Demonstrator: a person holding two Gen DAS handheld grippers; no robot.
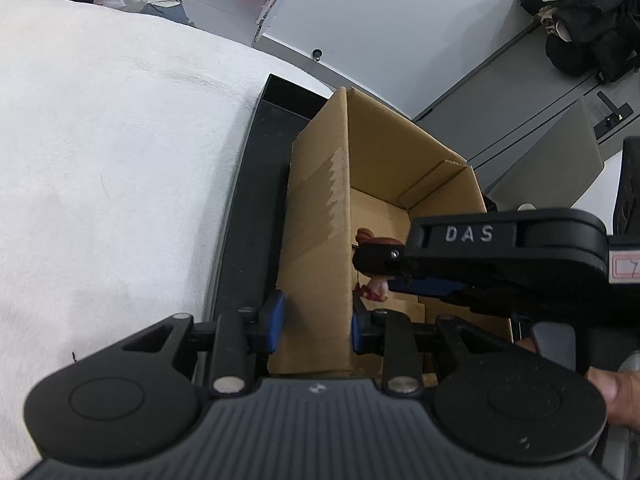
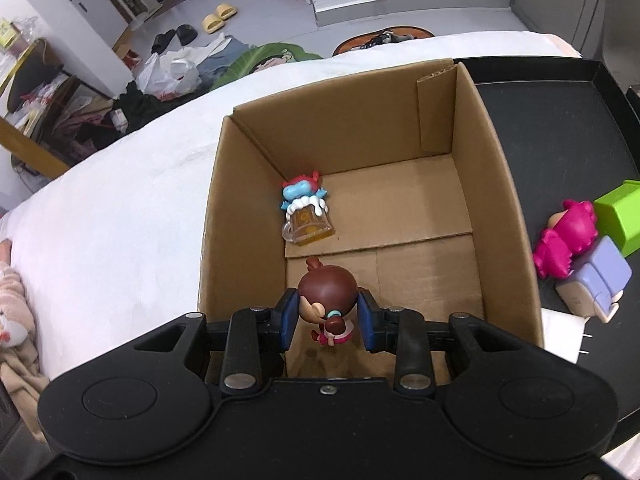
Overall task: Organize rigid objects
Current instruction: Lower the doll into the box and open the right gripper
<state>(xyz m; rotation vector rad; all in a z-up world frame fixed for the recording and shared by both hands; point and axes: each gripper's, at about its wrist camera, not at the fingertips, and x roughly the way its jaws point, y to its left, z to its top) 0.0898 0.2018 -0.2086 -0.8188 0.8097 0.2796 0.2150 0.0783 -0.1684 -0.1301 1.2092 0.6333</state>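
An open cardboard box (image 2: pixel 500 184) stands on a black tray (image 2: pixel 560 120). My right gripper (image 2: pixel 328 316) is shut on a brown-haired doll figure (image 2: pixel 326 290) and holds it inside the box near its front wall. A beer-mug figure with a blue and red creature (image 2: pixel 306 216) lies on the box floor. My left gripper (image 1: pixel 316 322) is shut on the box's left wall (image 1: pixel 316 240). In the left wrist view the right gripper (image 1: pixel 472 264) reaches into the box with the doll (image 1: pixel 374 276) partly hidden behind it.
On the tray to the right of the box lie a magenta figure (image 2: pixel 568 240), a green block (image 2: pixel 620 216) and a lavender toy (image 2: pixel 596 280). The tray (image 1: pixel 256 200) sits on a white cloth (image 1: pixel 120 160). Clutter covers the floor beyond.
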